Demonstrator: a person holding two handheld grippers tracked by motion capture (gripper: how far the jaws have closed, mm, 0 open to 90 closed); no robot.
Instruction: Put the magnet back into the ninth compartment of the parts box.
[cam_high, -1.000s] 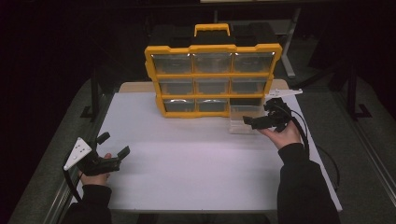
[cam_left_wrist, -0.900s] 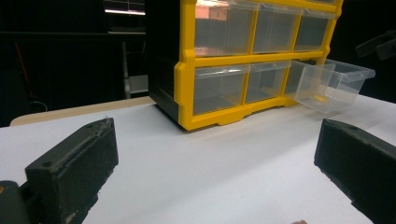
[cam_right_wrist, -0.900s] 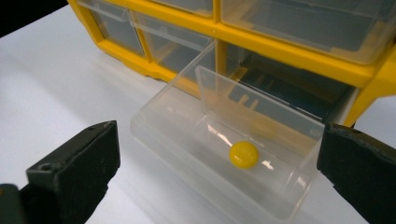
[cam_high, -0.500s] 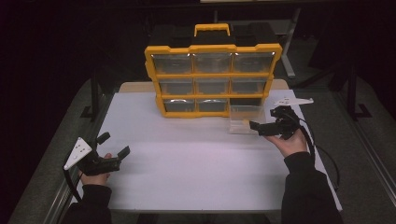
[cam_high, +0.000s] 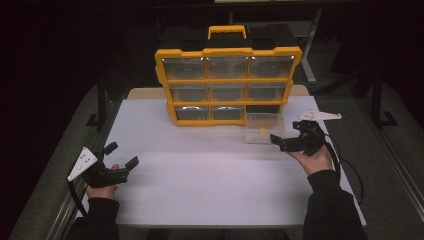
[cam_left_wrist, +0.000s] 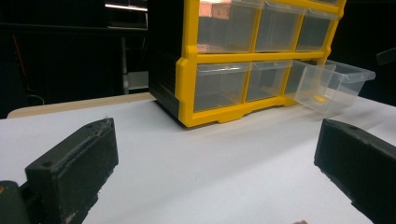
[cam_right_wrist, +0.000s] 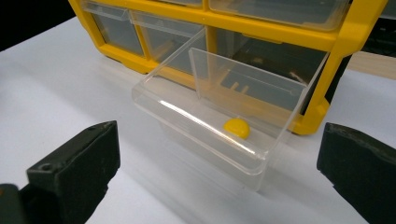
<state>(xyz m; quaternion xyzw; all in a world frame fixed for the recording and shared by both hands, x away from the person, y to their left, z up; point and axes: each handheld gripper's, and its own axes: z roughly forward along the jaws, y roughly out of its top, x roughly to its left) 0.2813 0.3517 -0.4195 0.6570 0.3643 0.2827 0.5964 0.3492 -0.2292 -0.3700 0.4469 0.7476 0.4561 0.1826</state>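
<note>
A yellow organizer (cam_high: 227, 80) with clear drawers stands upright at the back of the white table (cam_high: 210, 185). One clear drawer (cam_high: 263, 127) is out of its bottom-right slot and rests on the table, with a small yellow piece (cam_high: 263, 132) inside. In the right gripper view the drawer (cam_right_wrist: 210, 107) and its yellow piece (cam_right_wrist: 236, 127) lie just ahead of my right gripper (cam_right_wrist: 217, 154), whose jaws stand wide apart and hold nothing. My right gripper (cam_high: 289, 134) sits just right of the drawer. My left gripper (cam_high: 121, 155) rests open and empty at the near left, facing the organizer (cam_left_wrist: 189, 70).
The bottom-right slot (cam_right_wrist: 275, 60) of the organizer is dark and open. A cable (cam_high: 345, 170) trails from my right gripper along the table's right side. A wooden board edge (cam_high: 145, 93) shows behind the organizer. Dark floor surrounds the table.
My right gripper has drawn back from the drawer's front, toward the near right. The drawer stays on the table. My left gripper has not moved.
</note>
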